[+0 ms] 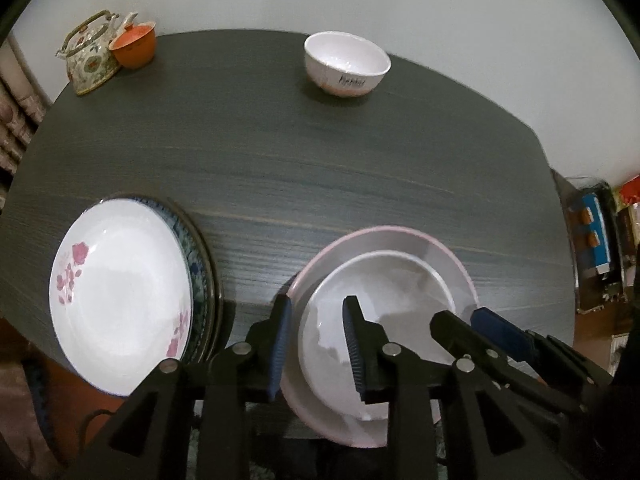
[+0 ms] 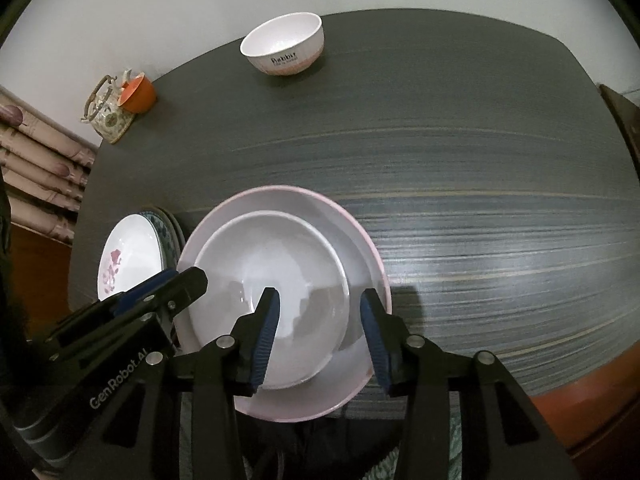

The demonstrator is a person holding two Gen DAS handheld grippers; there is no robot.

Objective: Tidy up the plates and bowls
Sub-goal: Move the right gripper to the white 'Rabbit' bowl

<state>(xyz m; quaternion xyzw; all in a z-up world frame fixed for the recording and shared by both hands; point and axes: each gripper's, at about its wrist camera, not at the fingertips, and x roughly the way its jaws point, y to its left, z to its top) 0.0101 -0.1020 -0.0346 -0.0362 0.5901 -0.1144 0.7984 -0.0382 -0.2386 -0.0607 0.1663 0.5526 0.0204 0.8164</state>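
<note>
Left claw (image 1: pixel 316 344) gapes astride the white bowl's (image 1: pixel 384 300) left rim; right claw (image 2: pixel 320 332) gapes astride its right rim. That bowl sits inside the pink-rimmed bowl (image 2: pixel 360 240) on the desk (image 2: pixel 480 160). Only the right view reads "Rabbit" on the far bowl (image 2: pixel 282 46) and "GenRobot.AI" on the left claw.

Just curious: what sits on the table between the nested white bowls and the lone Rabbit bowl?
Nothing: the left wrist view shows bare dark table between nested bowls and Rabbit bowl.
</note>
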